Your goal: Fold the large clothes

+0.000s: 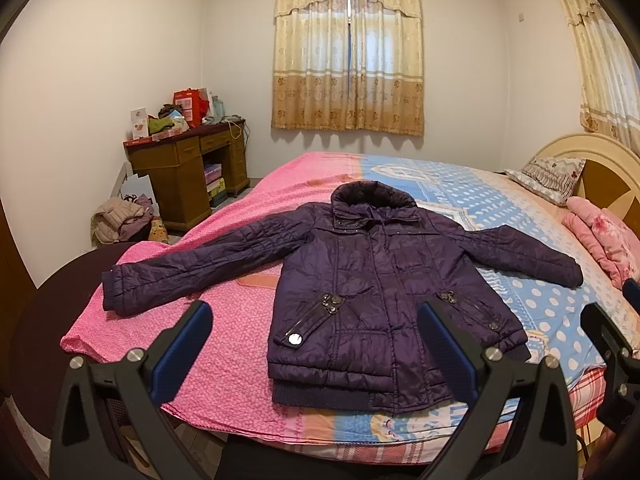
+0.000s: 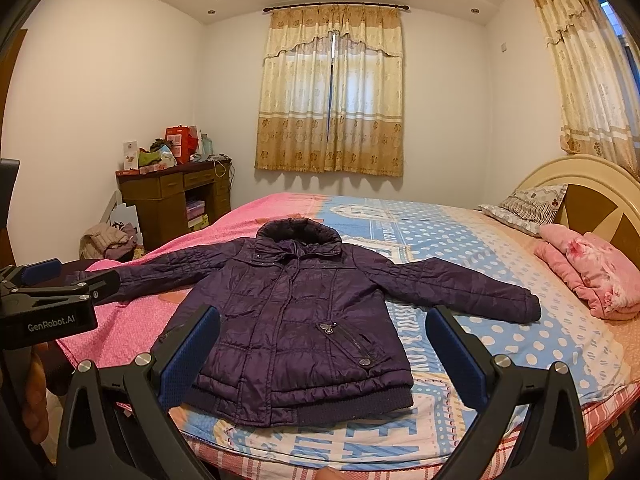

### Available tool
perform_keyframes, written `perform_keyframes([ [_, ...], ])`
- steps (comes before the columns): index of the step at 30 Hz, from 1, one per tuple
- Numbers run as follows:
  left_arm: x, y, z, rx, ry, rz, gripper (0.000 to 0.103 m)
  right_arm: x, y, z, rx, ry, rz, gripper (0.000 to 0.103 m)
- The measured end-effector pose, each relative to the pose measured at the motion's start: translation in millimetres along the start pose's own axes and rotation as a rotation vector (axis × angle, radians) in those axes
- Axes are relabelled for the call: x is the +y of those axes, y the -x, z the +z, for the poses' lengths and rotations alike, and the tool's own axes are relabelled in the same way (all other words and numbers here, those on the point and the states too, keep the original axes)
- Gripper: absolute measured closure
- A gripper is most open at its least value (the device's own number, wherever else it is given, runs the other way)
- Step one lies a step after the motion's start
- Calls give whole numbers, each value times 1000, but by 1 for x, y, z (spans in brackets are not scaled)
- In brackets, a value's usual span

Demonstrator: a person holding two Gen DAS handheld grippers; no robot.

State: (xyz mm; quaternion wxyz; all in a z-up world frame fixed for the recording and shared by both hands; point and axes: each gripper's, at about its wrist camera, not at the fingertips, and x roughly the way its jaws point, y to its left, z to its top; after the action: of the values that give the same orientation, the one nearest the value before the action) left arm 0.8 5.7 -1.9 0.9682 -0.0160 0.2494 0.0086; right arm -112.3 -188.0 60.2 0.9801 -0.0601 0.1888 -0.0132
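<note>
A dark purple quilted jacket [image 1: 368, 280] lies flat and face up on the bed [image 1: 240, 344], hood away from me, both sleeves spread sideways. It also shows in the right wrist view [image 2: 296, 320]. My left gripper [image 1: 316, 312] is open and empty, held above the jacket's hem near the bed's front edge. My right gripper [image 2: 324, 316] is open and empty too, over the hem's right half. The left gripper's side also shows at the left of the right wrist view [image 2: 52, 280].
A pink folded blanket [image 2: 588, 268] and a patterned pillow [image 2: 524, 204] lie by the headboard on the right. A wooden desk [image 1: 188, 172] with clutter stands at the far left, with a pile of clothes [image 1: 120, 220] on the floor. Curtains [image 1: 348, 52] cover the far window.
</note>
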Motion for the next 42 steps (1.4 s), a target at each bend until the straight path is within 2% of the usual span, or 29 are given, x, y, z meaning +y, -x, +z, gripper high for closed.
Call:
perform_keyframes([
  [42,-3,-1,-1,2,-4,0,0,7,-2,-7,5,8,15,1],
])
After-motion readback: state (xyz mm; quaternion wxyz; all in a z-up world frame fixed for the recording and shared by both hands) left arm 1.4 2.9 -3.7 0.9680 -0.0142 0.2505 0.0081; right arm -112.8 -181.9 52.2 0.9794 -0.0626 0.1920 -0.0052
